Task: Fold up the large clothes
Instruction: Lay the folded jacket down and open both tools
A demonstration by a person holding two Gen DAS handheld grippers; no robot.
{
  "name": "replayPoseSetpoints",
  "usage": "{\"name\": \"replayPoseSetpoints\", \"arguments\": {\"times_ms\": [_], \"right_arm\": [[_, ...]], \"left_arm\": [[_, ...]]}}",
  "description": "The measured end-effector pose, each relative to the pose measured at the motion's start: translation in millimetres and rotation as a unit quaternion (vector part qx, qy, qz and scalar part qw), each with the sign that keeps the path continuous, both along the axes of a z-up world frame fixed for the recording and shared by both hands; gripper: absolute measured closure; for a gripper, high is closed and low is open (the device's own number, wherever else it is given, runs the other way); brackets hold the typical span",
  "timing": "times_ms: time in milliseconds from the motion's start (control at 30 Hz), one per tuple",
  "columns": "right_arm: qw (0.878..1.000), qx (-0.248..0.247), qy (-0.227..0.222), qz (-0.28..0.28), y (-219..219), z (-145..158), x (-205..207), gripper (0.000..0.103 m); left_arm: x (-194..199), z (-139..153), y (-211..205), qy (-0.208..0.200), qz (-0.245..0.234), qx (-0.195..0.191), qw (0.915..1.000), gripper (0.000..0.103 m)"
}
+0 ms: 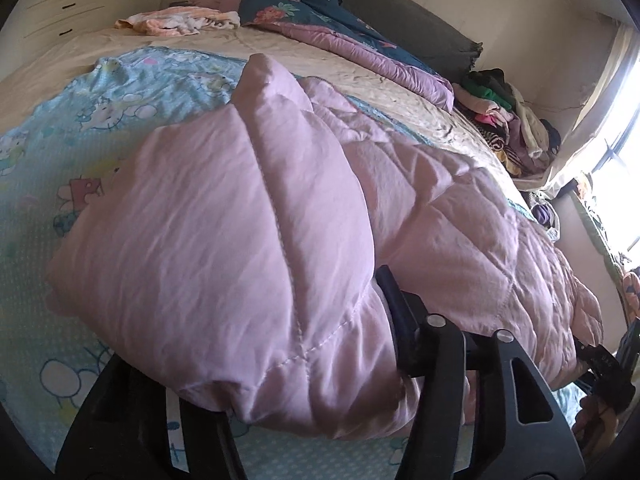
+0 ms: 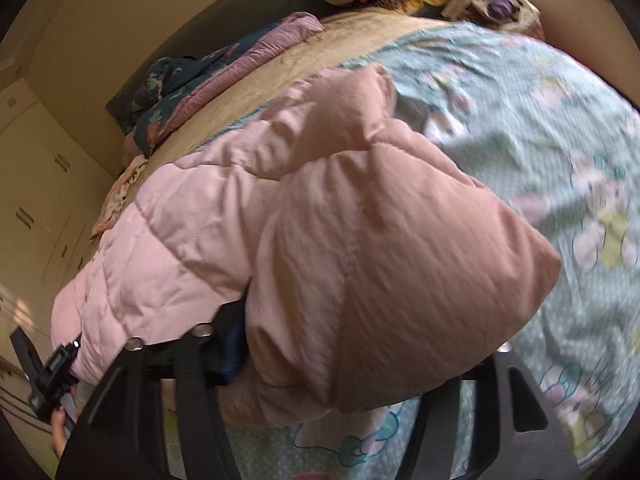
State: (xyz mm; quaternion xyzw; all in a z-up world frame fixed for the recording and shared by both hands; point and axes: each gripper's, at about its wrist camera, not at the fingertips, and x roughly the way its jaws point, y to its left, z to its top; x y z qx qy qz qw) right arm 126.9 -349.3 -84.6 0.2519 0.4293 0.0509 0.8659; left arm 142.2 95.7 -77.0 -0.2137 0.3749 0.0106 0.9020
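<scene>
A puffy pink quilted jacket (image 1: 248,216) lies bunched on a light blue cartoon-print sheet (image 1: 92,120) on the bed. In the left wrist view a thick fold of it fills the space between the jaws of my left gripper (image 1: 280,320). The right finger (image 1: 390,300) shows beside the fold and the left one is hidden under the fabric. In the right wrist view the jacket (image 2: 360,220) bulges between the widely parted jaws of my right gripper (image 2: 360,332). Its left finger (image 2: 234,340) shows and the right one is covered. Neither pair of pads visibly squeezes the cloth.
A dark floral quilt with purple lining (image 1: 320,28) and a small pink-and-white garment (image 1: 176,22) lie at the head of the bed. A pile of clothes (image 1: 508,120) sits at the far side near a bright window (image 1: 616,128). Cream drawers (image 2: 36,208) stand beside the bed.
</scene>
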Motion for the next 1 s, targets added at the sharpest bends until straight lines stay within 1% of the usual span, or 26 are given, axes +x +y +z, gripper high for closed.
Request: {"name": "replayPoseSetpoints", "arguments": {"times_ms": [33, 67, 133, 167, 200, 233, 300, 333, 367, 400, 433, 467, 500, 533, 567, 600, 733, 833, 1000], "right_arm": [[1.000, 0.002, 0.003, -0.004, -3, -1, -3, 0.025], [1.000, 0.003, 0.005, -0.009, -5, -1, -7, 0.023], [1.000, 0.000, 0.002, -0.010, -7, 5, -18, 0.018], [1.000, -0.004, 0.000, -0.010, -8, 8, -22, 0.018], [1.000, -0.008, -0.005, -0.008, -9, 13, -27, 0.017], [1.000, -0.009, -0.014, -0.005, -9, 19, -35, 0.016], [1.000, -0.013, -0.029, 0.001, -9, 29, -46, 0.014], [0.999, -0.019, -0.042, 0.008, -7, 38, -56, 0.014], [0.998, -0.023, -0.052, 0.012, -5, 44, -59, 0.014], [0.997, -0.027, -0.063, 0.018, -3, 51, -65, 0.011], [0.996, -0.035, -0.080, 0.022, 0, 60, -74, 0.011], [0.994, -0.042, -0.097, 0.029, 2, 68, -81, 0.010], [0.992, -0.048, -0.113, 0.037, 4, 75, -88, 0.009], [0.988, -0.060, -0.138, 0.047, 9, 87, -98, 0.007], [0.985, -0.069, -0.151, 0.050, 11, 93, -103, 0.005], [0.980, -0.082, -0.174, 0.056, 16, 102, -112, 0.004], [0.965, -0.121, -0.224, 0.067, 33, 126, -139, 0.004], [0.960, -0.133, -0.240, 0.064, 43, 136, -154, 0.004], [0.958, -0.151, -0.236, 0.063, 64, 135, -173, 0.004]], "left_arm": [[-2, 0, 0, 0.000, 0.001, -0.001, 1.0000, 0.051], [-5, 0, 0, 0.002, 0.001, 0.000, 1.0000, 0.049], [-10, 3, -1, 0.006, -0.001, 0.006, 1.0000, 0.043], [-13, 6, -2, 0.009, -0.003, 0.014, 0.9999, 0.041], [-16, 8, -4, 0.011, -0.004, 0.020, 0.9997, 0.037], [-19, 9, -5, 0.014, -0.005, 0.025, 0.9996, 0.036], [-27, 14, -5, 0.018, -0.005, 0.027, 0.9995, 0.032], [-31, 18, -5, 0.018, -0.004, 0.030, 0.9994, 0.024], [-36, 22, -6, 0.017, -0.004, 0.036, 0.9992, 0.023], [-40, 24, -7, 0.015, -0.006, 0.037, 0.9992, 0.021], [-45, 27, -8, 0.013, -0.009, 0.039, 0.9991, 0.012], [-51, 31, -10, 0.010, -0.013, 0.042, 0.9990, 0.009], [-56, 34, -12, 0.005, -0.014, 0.050, 0.9987, 0.009], [-63, 39, -15, -0.005, -0.018, 0.059, 0.9981, 0.009], [-67, 44, -18, -0.011, -0.021, 0.067, 0.9975, 0.009], [-74, 49, -21, -0.019, -0.023, 0.077, 0.9966, 0.009], [-96, 67, -32, -0.045, -0.027, 0.110, 0.9926, 0.009], [-112, 77, -38, -0.065, -0.025, 0.130, 0.9890, 0.009], [-134, 85, -52, -0.077, -0.025, 0.145, 0.9862, 0.009]]}}
